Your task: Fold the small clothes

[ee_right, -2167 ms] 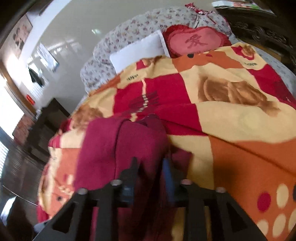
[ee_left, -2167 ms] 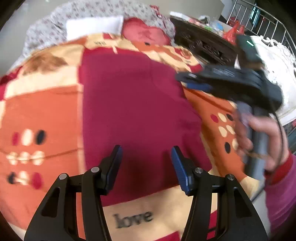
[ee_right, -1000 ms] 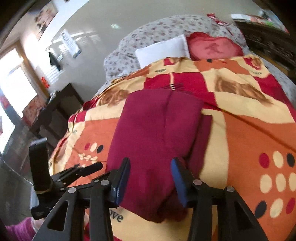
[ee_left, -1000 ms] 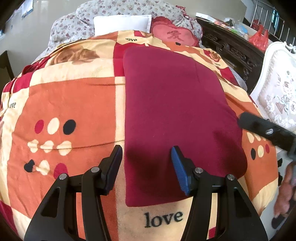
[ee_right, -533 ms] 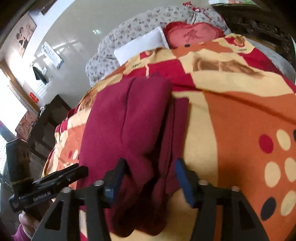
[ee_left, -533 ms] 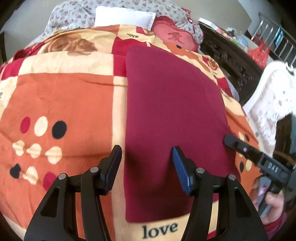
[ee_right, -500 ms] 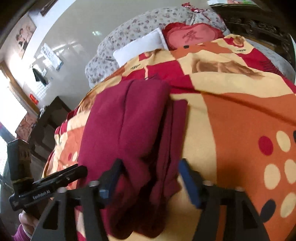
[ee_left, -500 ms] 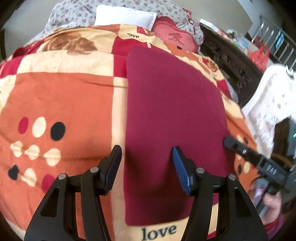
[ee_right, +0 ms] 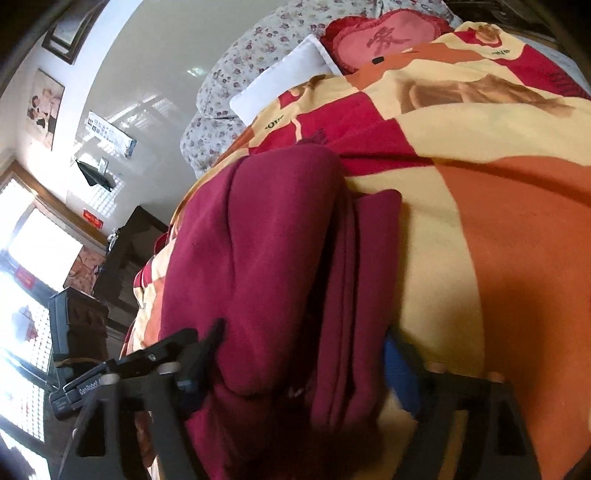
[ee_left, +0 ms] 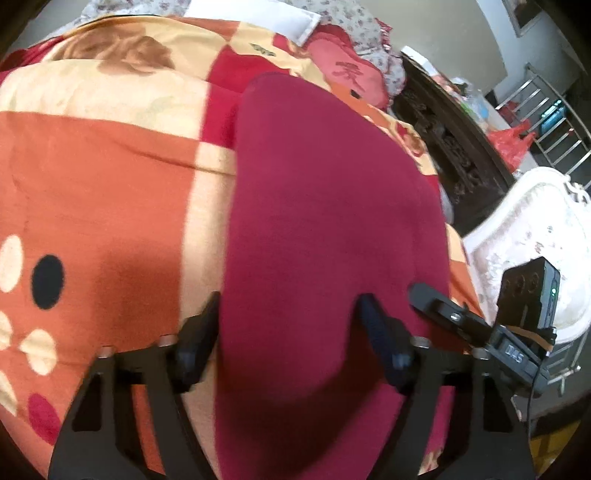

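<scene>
A dark red garment [ee_left: 332, 229], folded into a long strip, lies on the bed's patterned blanket [ee_left: 110, 177] of orange, cream and red blocks; it runs from the near edge of the bed away toward the pillows.

The left hand-held gripper [ee_left: 291, 332] hangs low over the garment's near end — its jaws have just been opening and stand spread, one finger at the cloth's left edge, the other over the cloth itself; neither pad presses in. In that view the right hand-held gripper [ee_left: 436, 306] reaches in from the right, its tip over the garment's right edge.

From the right wrist view the garment [ee_right: 280, 266] shows its stacked folded layers along the right side; the right hand-held gripper [ee_right: 303, 354] straddles the near end with the layers between its fingers, its jaws having just been closing; the cloth bulges between them, yet the pads are not clearly clamping it, so the jaws read as parted.

At the far end of the bed lie a white pillow [ee_right: 284, 79], a red heart-shaped cushion [ee_right: 388, 35] and a floral quilt [ee_right: 236, 88].
</scene>
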`<action>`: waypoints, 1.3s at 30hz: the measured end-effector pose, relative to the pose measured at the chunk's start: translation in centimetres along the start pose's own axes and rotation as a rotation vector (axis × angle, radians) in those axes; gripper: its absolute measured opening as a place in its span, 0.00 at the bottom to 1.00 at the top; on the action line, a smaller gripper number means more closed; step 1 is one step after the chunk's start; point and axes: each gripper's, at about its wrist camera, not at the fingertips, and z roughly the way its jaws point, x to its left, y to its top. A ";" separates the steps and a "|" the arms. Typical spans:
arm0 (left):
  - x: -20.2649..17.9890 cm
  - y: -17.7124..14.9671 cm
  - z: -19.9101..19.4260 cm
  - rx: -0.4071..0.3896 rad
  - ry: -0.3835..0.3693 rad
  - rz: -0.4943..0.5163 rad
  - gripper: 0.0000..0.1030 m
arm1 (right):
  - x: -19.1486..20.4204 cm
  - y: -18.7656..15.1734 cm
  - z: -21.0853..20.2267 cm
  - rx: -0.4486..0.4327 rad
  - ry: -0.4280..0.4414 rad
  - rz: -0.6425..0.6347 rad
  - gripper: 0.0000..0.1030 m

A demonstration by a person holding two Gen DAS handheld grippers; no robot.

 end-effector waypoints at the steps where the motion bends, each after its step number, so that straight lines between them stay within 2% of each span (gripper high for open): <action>1: -0.3 -0.1 -0.3 -0.006 0.006 0.012 0.60 | 0.5 0.0 -0.3 0.001 -0.007 -0.013 0.51; 4: -0.6 -0.3 -1.9 -0.012 0.005 0.033 0.46 | 2.3 0.0 -1.6 -0.011 0.014 -0.043 0.44; 6: -0.6 -0.6 -3.9 -0.017 0.002 0.031 0.44 | 3.5 0.1 -2.3 -0.006 0.036 -0.057 0.43; 10: -0.1 -2.3 -8.2 -0.027 0.038 0.035 0.43 | 6.9 -1.2 -3.2 0.036 0.108 -0.076 0.43; 13: 1.2 -4.3 -11.7 -0.020 0.085 0.019 0.43 | 9.1 -3.3 -2.9 0.102 0.148 -0.077 0.43; 16: 3.1 -6.2 -13.2 -0.012 0.131 -0.021 0.43 | 10.3 -6.2 -1.7 0.151 0.169 -0.044 0.45; 17: 3.7 -6.9 -13.4 -0.013 0.158 -0.021 0.43 | 10.3 -7.3 -0.6 0.177 0.151 -0.033 0.47; 19: 4.7 -8.0 -13.3 -0.013 0.212 -0.020 0.43 | 9.9 -8.5 0.8 0.233 0.060 -0.044 0.51; 22: 4.8 -9.2 -14.2 -0.045 0.250 0.001 0.43 | 10.1 -8.7 -0.7 0.197 0.016 -0.078 0.52; 24: 4.3 -9.6 -15.2 -0.090 0.249 0.007 0.43 | 10.8 -8.5 -2.4 0.154 0.007 -0.104 0.52; 26: 4.2 -9.7 -15.5 -0.109 0.241 0.000 0.44 | 12.4 -8.4 -4.5 0.095 -0.013 -0.190 0.52; 29: 3.7 -10.1 -14.8 -0.111 0.276 0.010 0.44 | 15.6 -9.1 -4.9 0.087 -0.006 -0.353 0.52; 31: 3.4 -10.0 -14.0 -0.103 0.298 0.018 0.44 | 17.3 -9.9 -4.3 0.085 0.008 -0.428 0.48; 33: 3.1 -10.5 -13.6 -0.103 0.314 0.026 0.44 | 17.4 -10.8 -3.1 0.119 -0.016 -0.463 0.44; 35: 2.8 -10.8 -13.4 -0.118 0.341 0.043 0.44 | 16.7 -11.7 -1.4 0.138 -0.102 -0.489 0.42; 37: 2.6 -11.1 -13.3 -0.132 0.359 0.058 0.44 | 15.0 -12.1 -0.4 0.175 -0.147 -0.458 0.42; 38: 2.6 -11.2 -13.3 -0.137 0.370 0.063 0.44 | 13.8 -12.2 0.4 0.195 -0.140 -0.413 0.43; 39: 2.5 -11.3 -13.2 -0.138 0.378 0.067 0.44 | 13.0 -12.2 0.3 0.179 -0.122 -0.389 0.43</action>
